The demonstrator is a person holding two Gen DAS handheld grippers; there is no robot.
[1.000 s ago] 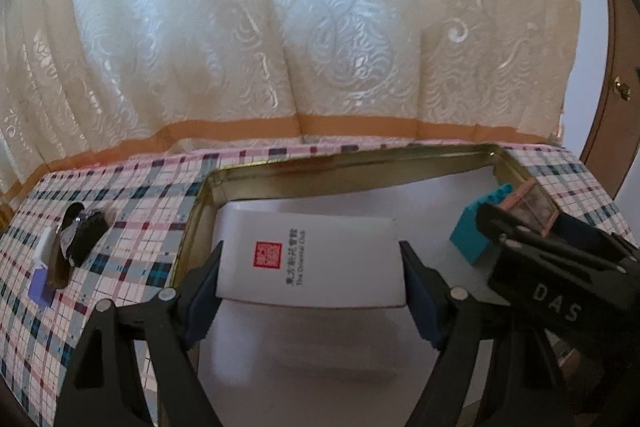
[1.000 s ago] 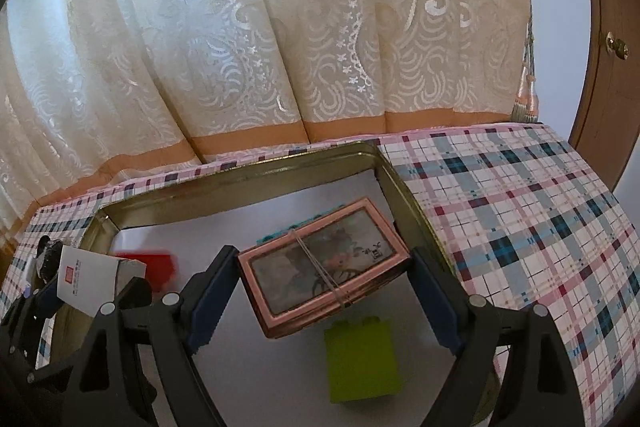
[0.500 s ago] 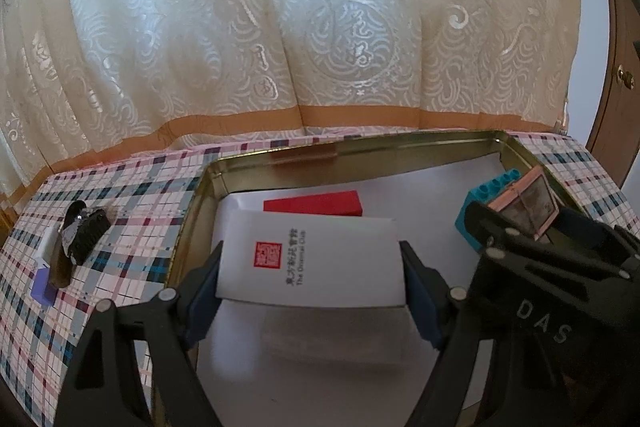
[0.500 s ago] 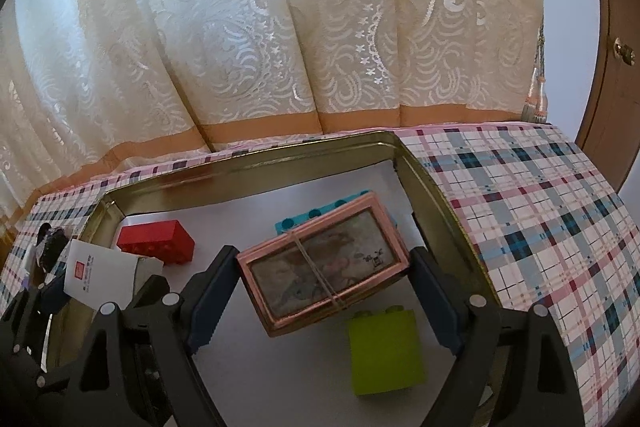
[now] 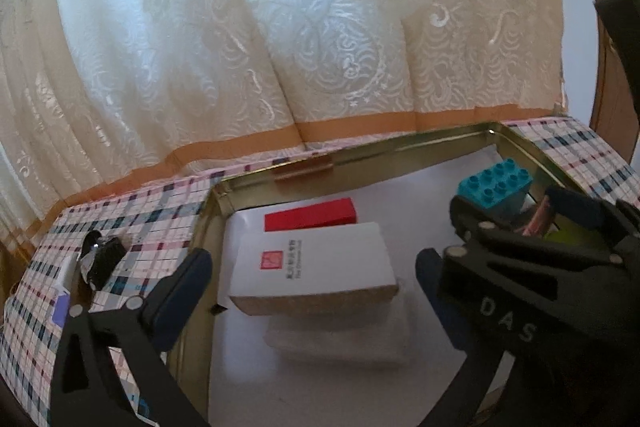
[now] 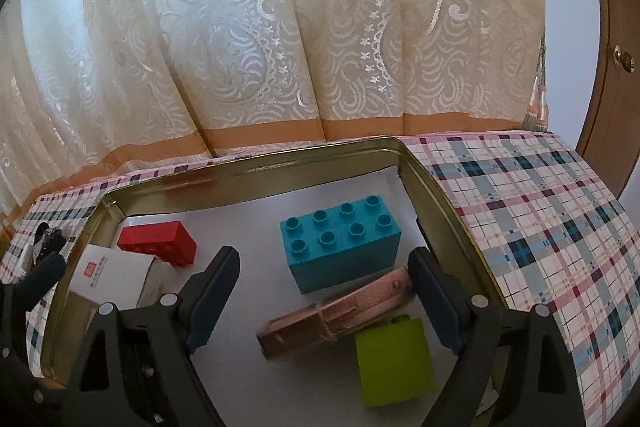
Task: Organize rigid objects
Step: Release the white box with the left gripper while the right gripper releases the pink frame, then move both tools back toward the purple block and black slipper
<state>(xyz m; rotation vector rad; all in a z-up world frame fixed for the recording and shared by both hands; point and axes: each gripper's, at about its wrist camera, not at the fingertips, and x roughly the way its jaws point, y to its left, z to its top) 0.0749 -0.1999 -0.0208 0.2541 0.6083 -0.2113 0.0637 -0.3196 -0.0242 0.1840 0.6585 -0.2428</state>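
- Both claws hang spread over the gold tin tray (image 6: pixel 440 187): the left gripper (image 5: pixel 312 279) has its jaws wide of the white card box (image 5: pixel 312 263), and the right gripper (image 6: pixel 324 287) has its jaws apart around the pink tin box (image 6: pixel 340 311), seemingly clear of it.
- White card box sits mid-air above its shadow on the tray's white liner, apparently dropping, its long axis crosswise between the left jaws; the red brick (image 5: pixel 310 213) lies just behind it.
- Pink tin box lies edge-on and tilted, its long axis slanting across the right jaws, between the teal Duplo brick (image 6: pixel 340 239) and the lime brick (image 6: pixel 394 363).
- Half a second ago each claw pinched its box; both have since let go, and the pink box has tipped over.
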